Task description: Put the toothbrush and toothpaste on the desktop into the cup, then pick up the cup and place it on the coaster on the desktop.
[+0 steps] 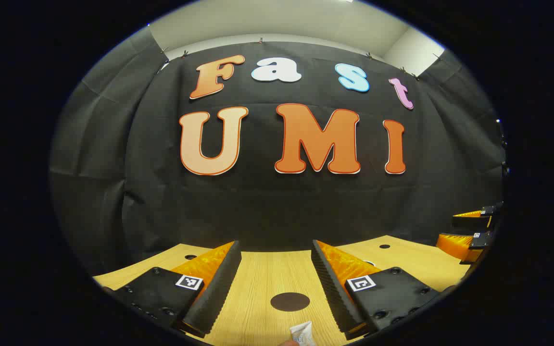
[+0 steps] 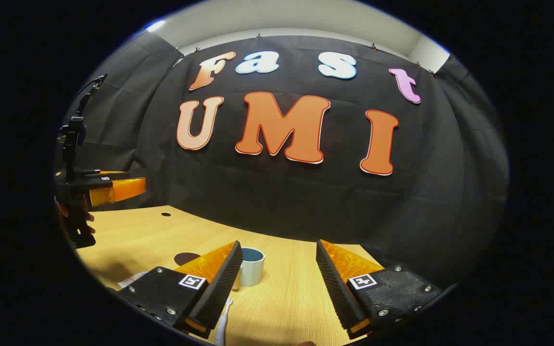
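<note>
The toothpaste (image 1: 302, 333) lies on the desktop (image 1: 262, 278) just below my left claw (image 1: 275, 283), between its wide-spread fingers, which hold nothing; the dark round coaster (image 1: 290, 301) sits a little ahead of it, also between them. My right claw (image 2: 277, 283) is spread wide and empty too, above the wood. The cup (image 2: 251, 266) stands upright just past its left finger, and a white handle by that finger's tip is probably the toothbrush (image 2: 222, 323).
</note>
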Tool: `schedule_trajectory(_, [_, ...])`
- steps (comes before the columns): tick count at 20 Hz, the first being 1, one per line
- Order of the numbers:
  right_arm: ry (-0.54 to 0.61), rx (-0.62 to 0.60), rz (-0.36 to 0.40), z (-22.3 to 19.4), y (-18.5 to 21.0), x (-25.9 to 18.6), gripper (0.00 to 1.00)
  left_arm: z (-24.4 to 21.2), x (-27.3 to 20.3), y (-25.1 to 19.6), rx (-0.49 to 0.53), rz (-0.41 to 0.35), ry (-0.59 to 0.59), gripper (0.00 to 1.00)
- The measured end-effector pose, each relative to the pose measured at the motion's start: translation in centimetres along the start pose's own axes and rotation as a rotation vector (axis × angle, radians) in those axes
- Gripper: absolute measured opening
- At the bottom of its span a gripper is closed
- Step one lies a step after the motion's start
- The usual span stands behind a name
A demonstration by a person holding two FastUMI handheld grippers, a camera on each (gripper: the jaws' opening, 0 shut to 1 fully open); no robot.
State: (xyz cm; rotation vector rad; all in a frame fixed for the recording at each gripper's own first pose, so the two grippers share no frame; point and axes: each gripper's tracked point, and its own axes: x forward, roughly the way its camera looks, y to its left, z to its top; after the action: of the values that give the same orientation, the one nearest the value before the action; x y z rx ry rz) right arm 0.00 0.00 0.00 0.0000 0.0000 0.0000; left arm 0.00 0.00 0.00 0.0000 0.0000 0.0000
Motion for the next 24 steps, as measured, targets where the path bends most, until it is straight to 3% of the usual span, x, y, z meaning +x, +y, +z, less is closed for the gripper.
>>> schedule_trajectory(7, [-0.006, -0.003, 0.012, 1.3, 0.5, 0.3, 0.92, -0.2, -0.2, -0.2, 0.028, -0.011, 0.044, 0.9])
schedule_trajectory(11, [0.002, -0.003, 0.027, 1.5, 1.1, 0.1, 0.92, -0.8, -0.2, -0.1, 0.043, -0.02, 0.085, 0.93])
schedule_trajectory(24, [0.15, -0.008, 0.114, -0.3, 3.3, -0.3, 0.92, -4.5, -0.6, -0.2, 0.1, -0.057, 0.298, 0.96])
